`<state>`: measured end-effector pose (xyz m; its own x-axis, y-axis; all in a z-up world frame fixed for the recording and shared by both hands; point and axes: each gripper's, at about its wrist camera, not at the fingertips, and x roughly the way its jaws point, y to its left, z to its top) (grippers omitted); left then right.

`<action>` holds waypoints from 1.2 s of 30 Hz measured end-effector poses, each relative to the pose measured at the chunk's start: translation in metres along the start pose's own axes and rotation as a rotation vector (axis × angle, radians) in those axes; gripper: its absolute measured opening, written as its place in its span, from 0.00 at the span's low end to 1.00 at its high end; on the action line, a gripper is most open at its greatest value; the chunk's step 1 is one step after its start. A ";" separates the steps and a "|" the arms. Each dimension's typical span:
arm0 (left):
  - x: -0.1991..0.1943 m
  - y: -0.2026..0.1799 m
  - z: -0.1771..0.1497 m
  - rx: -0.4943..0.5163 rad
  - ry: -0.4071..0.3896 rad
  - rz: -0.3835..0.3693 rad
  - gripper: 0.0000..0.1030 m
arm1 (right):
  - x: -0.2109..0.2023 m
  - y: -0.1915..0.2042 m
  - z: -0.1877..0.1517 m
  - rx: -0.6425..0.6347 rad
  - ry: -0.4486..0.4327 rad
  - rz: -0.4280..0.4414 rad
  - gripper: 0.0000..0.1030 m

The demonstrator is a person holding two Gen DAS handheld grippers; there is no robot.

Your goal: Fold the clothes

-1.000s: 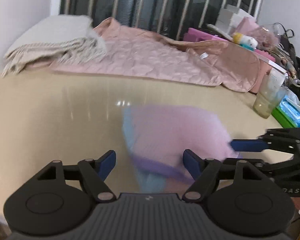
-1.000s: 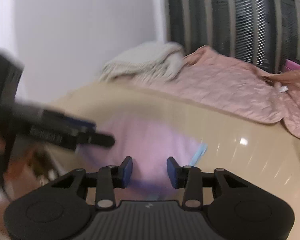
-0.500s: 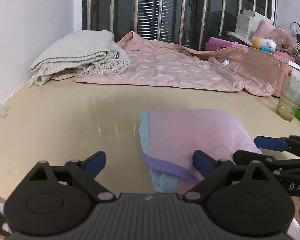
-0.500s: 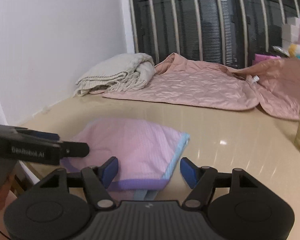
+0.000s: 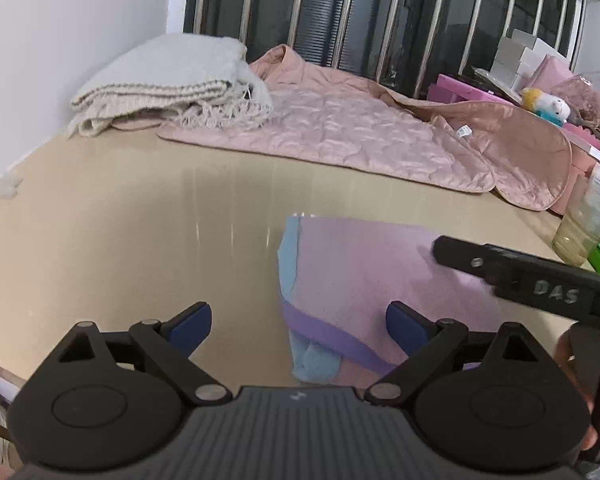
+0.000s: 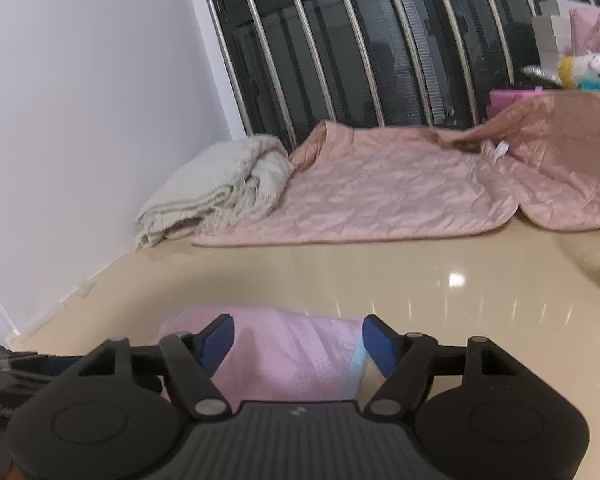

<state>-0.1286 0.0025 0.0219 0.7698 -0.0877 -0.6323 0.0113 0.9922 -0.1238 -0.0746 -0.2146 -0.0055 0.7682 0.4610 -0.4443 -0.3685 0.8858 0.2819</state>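
**Folded pink garment lies on the beige table, both claws spread wide**

The pink garment [image 5: 384, 280] lies folded on the glossy beige table [image 5: 140, 232], close to its near edge. A light blue trim runs along its left side, a purple band crosses its near corner, and a bit of blue fabric pokes out beneath that band.

The left gripper [image 5: 299, 320] sits low over the table's near edge with its blue-tipped fingers [image 5: 191, 322] spread wide apart, gripping nothing; the garment's left edge falls between them. The right gripper [image 6: 298, 336] is likewise spread wide and empty, its blue pads framing the pink cloth just ahead. In the left wrist view, one black finger of the right gripper reaches in over the garment's right side; whether it touches the cloth I cannot tell.

Farther back, a quilted pink blanket [image 5: 340, 136] is spread flat, with a folded cream throw [image 5: 168, 80] beside the white wall. A clear cup [image 5: 584, 224] stands near the table's right edge.
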 end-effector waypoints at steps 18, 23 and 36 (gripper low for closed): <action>-0.003 -0.005 -0.024 0.089 -0.033 -0.036 0.99 | -0.009 0.017 -0.039 -0.143 -0.020 -0.108 0.78; -0.010 -0.010 -0.030 0.107 -0.056 -0.076 0.90 | -0.016 0.020 -0.044 -0.162 -0.024 -0.063 0.54; -0.013 0.002 -0.013 -0.016 -0.037 -0.306 0.12 | -0.027 0.028 -0.037 -0.090 -0.027 -0.004 0.13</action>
<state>-0.1465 0.0047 0.0201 0.7550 -0.3788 -0.5352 0.2367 0.9186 -0.3163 -0.1256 -0.2001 -0.0172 0.7833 0.4570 -0.4215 -0.4101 0.8894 0.2021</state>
